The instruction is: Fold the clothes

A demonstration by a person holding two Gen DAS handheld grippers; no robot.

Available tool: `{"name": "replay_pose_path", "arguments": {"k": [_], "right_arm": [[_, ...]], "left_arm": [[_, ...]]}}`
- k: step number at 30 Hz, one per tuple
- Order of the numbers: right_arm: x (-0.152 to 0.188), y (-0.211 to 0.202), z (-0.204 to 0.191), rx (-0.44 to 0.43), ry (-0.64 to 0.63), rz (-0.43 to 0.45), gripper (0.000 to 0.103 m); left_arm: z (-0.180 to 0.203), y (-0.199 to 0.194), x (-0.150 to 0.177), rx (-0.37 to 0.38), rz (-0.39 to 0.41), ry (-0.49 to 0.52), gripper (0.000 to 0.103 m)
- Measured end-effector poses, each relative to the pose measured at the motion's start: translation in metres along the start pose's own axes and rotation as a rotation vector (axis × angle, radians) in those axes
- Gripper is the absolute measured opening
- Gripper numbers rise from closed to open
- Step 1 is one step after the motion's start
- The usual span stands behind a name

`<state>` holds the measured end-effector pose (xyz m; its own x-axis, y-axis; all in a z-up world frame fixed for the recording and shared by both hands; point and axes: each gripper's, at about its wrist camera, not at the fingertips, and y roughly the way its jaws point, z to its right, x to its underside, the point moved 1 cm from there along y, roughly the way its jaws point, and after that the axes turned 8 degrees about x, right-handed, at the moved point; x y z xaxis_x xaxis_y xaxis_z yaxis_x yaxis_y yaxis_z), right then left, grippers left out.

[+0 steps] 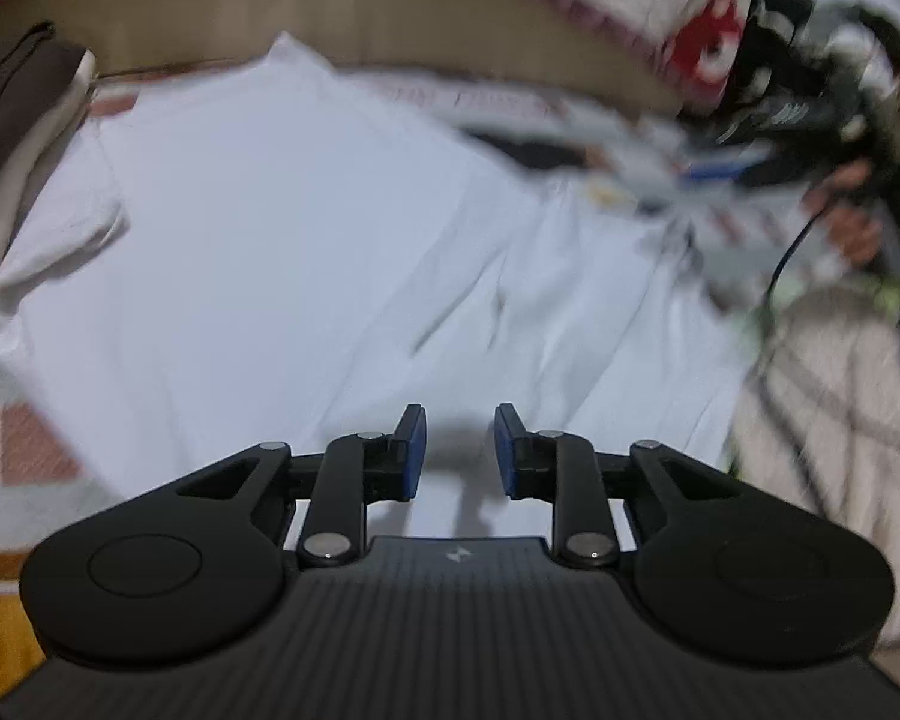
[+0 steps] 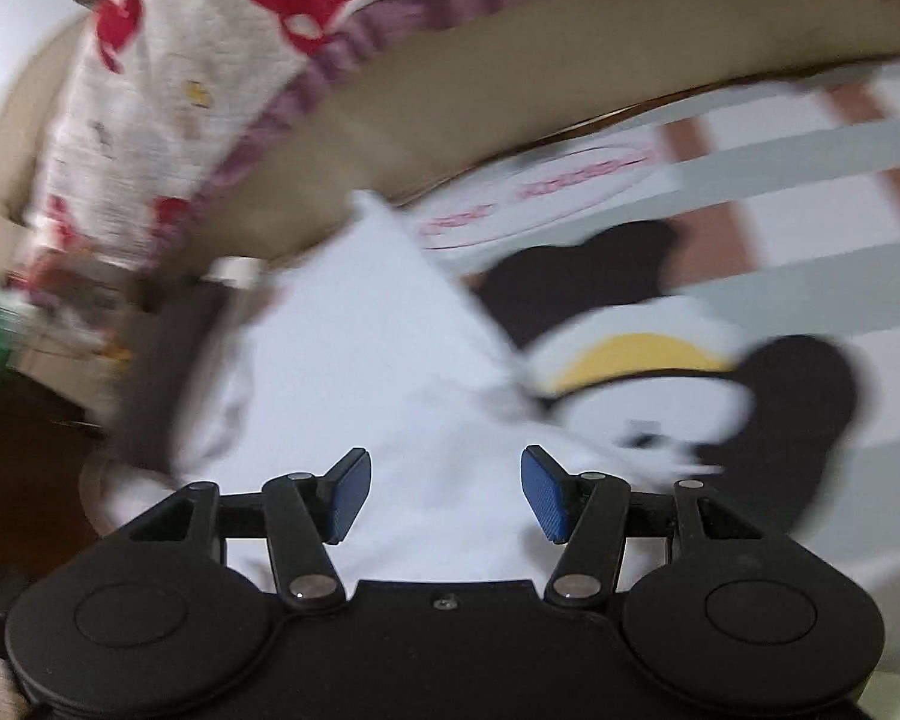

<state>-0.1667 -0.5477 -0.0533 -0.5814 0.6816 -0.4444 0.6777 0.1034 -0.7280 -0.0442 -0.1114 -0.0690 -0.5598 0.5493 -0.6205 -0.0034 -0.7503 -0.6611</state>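
Across a striped, printed mat (image 2: 810, 138) we have a white garment (image 1: 306, 252) spread flat, its cloth smooth and matte with soft diagonal creases and one corner pointing away from us. At the far left of the left wrist view a dark fabric piece (image 1: 12, 84) rests beside it. Just above the near edge of the garment our left gripper (image 1: 459, 450) hovers, its blue ribbed pads (image 1: 413, 450) parted by a narrow gap with nothing between them. Farther right, blurred, a hand (image 1: 852, 216) holds a second device. Through the right wrist view, our right gripper (image 2: 445, 495) stands released, jaws wide apart over the white cloth, gripping nothing. Right of the garment lies a black, white and yellow cartoon print (image 2: 660, 372) on the mat. A beige padded edge (image 2: 450, 120) curves behind.
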Motion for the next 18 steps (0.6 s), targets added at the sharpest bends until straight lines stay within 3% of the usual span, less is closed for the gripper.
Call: {"name": "replay_pose_path", "arguments": {"k": [2, 3, 4, 5, 9, 12, 14, 15, 16, 18], "right_arm": [[-0.004, 0.025, -0.008, -0.028, -0.002, -0.026, 0.061], [-0.006, 0.038, -0.013, -0.012, -0.016, -0.038, 0.061], [-0.007, 0.05, -0.017, 0.026, -0.03, -0.037, 0.061], [-0.009, 0.062, -0.021, 0.064, -0.044, -0.035, 0.061], [-0.01, 0.097, -0.031, 0.262, -0.136, 0.013, 0.062], [-0.004, 0.112, -0.026, 0.301, -0.195, 0.009, 0.062], [0.003, 0.118, -0.022, 0.302, -0.251, -0.002, 0.061], [0.006, 0.12, -0.02, 0.302, -0.28, -0.007, 0.047], [0.01, 0.123, -0.018, 0.302, -0.308, -0.013, 0.019], [0.008, 0.118, -0.014, 0.315, -0.324, 0.023, 0.009]], "left_arm": [[0.011, 0.01, -0.008, -0.012, 0.0, 0.071, 0.026], [0.018, 0.017, -0.012, -0.031, -0.015, 0.12, 0.036], [0.025, 0.025, -0.016, -0.05, -0.03, 0.169, 0.053], [0.032, 0.032, -0.019, -0.068, -0.046, 0.217, 0.06], [0.034, 0.073, -0.008, -0.107, -0.164, 0.285, 0.062], [0.017, 0.09, 0.002, -0.109, -0.23, 0.199, 0.01], [0.012, 0.072, 0.004, -0.073, -0.153, 0.126, 0.01], [0.011, 0.062, 0.004, -0.061, -0.117, 0.1, 0.01], [0.01, 0.051, 0.004, -0.048, -0.082, 0.074, 0.01], [0.009, 0.029, 0.005, 0.001, -0.015, 0.023, 0.01]]}}
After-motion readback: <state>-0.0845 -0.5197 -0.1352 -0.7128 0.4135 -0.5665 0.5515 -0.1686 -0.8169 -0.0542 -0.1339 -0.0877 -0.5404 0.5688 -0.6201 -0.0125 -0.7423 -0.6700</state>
